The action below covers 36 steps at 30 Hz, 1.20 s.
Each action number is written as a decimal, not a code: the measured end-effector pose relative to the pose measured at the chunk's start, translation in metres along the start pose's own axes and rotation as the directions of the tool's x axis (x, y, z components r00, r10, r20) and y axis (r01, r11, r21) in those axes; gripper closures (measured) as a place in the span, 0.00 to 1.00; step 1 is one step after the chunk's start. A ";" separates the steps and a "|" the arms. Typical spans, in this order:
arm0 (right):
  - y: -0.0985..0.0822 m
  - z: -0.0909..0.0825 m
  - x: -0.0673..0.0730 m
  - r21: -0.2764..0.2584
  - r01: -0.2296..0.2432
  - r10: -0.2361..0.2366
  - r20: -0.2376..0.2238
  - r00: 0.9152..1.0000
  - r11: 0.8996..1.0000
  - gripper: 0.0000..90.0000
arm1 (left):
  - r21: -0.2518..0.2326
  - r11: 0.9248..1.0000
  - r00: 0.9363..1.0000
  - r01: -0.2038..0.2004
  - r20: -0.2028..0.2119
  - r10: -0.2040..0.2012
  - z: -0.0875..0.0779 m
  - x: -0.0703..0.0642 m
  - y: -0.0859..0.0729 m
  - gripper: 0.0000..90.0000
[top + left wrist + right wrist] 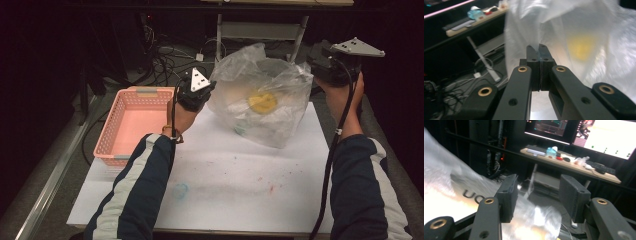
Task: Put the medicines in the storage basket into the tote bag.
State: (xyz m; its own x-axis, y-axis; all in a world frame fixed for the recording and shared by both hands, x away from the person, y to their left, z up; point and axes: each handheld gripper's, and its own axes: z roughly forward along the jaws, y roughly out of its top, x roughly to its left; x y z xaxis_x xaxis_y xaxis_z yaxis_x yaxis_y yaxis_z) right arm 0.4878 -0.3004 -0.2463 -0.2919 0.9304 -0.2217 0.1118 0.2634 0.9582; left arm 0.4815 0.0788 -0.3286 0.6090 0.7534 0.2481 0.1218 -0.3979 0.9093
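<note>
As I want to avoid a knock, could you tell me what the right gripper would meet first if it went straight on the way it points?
Probably nothing near: the right gripper, jaws open, clears the crinkled clear plastic bag below it. Beyond lies a wooden shelf of small items, though depth is unclear.

Clear plastic bag (260, 100), milky sheen; yellow round thing (262, 102) inside. Pink basket (131, 125), lattice walls, at 9 o'clock of the bag. White table sheet (240, 175), red and blue smudges. Sleeves (135, 195) navy, 1 white stripe each. Black jaws, brass rivets.
</note>
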 end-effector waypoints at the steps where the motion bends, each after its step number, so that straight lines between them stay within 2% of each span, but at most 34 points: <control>1: 0.000 0.000 0.002 -0.004 -0.003 0.003 -0.008 1.000 1.000 0.55 | -0.009 1.000 1.000 0.012 -0.002 -0.012 -0.002 0.001 0.000 0.97; 2: -0.001 -0.001 0.004 0.000 -0.003 0.003 -0.016 1.000 1.000 0.54 | -0.014 1.000 1.000 0.026 0.001 -0.026 -0.003 0.002 0.000 0.96; 4: -0.004 -0.002 0.010 -0.003 -0.002 0.002 -0.037 0.999 1.000 0.54 | -0.009 0.999 0.999 0.043 0.013 -0.043 -0.003 0.001 0.000 0.83; 5: -0.006 -0.004 0.013 -0.005 0.001 -0.001 -0.049 0.999 1.000 0.54 | -0.010 0.999 0.998 0.045 0.036 -0.045 -0.003 0.000 -0.001 0.78; 6: -0.010 -0.005 0.017 -0.003 -0.003 0.003 -0.061 0.998 1.000 0.54 | -0.001 0.999 0.998 0.032 0.055 -0.032 -0.002 -0.002 -0.002 0.70; 8: -0.017 -0.007 0.024 -0.003 -0.011 0.011 -0.086 0.996 1.000 0.53 | 0.006 1.000 0.999 0.009 0.048 -0.009 -0.001 -0.007 -0.004 0.68; 10: -0.023 -0.011 0.030 -0.005 -0.009 0.008 -0.102 0.995 1.000 0.53 | -0.010 1.000 0.998 0.019 0.062 -0.018 -0.002 -0.010 -0.005 0.61; 16: -0.038 -0.028 0.041 -0.026 0.013 -0.017 -0.131 0.991 1.000 0.49 | -0.068 0.998 0.997 0.016 0.071 -0.012 -0.014 -0.012 0.000 0.60; 22: -0.048 -0.049 0.046 -0.054 0.004 -0.012 -0.148 0.989 0.999 0.47 | -0.080 0.997 0.997 -0.010 0.069 0.016 -0.026 -0.013 0.000 0.55; 23: -0.050 -0.052 0.047 -0.057 0.006 -0.015 -0.151 0.988 0.998 0.46 | -0.080 0.997 0.998 -0.019 0.060 0.024 -0.029 -0.014 -0.001 0.50; 24: -0.053 -0.054 0.048 -0.058 0.003 -0.012 -0.158 0.987 0.998 0.46 | -0.082 0.996 0.997 -0.029 0.068 0.034 -0.031 -0.014 -0.004 0.48; 26: -0.058 -0.059 0.051 -0.058 0.001 -0.011 -0.178 0.984 0.998 0.46 | -0.079 0.995 0.995 -0.056 0.072 0.062 -0.036 -0.016 -0.009 0.47; 27: -0.060 -0.060 0.053 -0.054 0.011 -0.020 -0.178 0.984 0.998 0.46 | -0.075 0.995 0.995 -0.068 0.069 0.073 -0.038 -0.017 -0.011 0.46; 28: -0.063 -0.061 0.055 -0.047 0.020 -0.028 -0.182 0.983 0.999 0.45 | -0.073 0.994 0.994 -0.076 0.071 0.081 -0.041 -0.018 -0.014 0.39; 32: -0.074 -0.067 0.066 -0.027 0.063 -0.068 -0.204 0.977 0.998 0.42 | -0.097 0.990 0.993 -0.101 0.053 0.106 -0.057 -0.021 -0.026 0.29; 34: -0.078 -0.071 0.070 -0.030 0.090 -0.094 -0.203 0.975 0.996 0.42 | -0.098 0.988 0.991 -0.116 0.050 0.121 -0.064 -0.023 -0.033 0.28; 36: -0.082 -0.075 0.074 -0.039 0.084 -0.090 -0.218 0.972 0.996 0.41 | -0.092 0.988 0.990 -0.123 0.051 0.128 -0.071 -0.025 -0.041 0.25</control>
State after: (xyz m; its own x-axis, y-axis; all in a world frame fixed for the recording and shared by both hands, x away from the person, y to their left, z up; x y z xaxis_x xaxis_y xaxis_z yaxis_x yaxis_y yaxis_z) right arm 0.3856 -0.2720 -0.3275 -0.5006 0.8249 -0.2625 0.0499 0.3302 0.9426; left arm 0.4054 0.1133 -0.3483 0.6589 0.6685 0.3449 -0.0268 -0.4374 0.8989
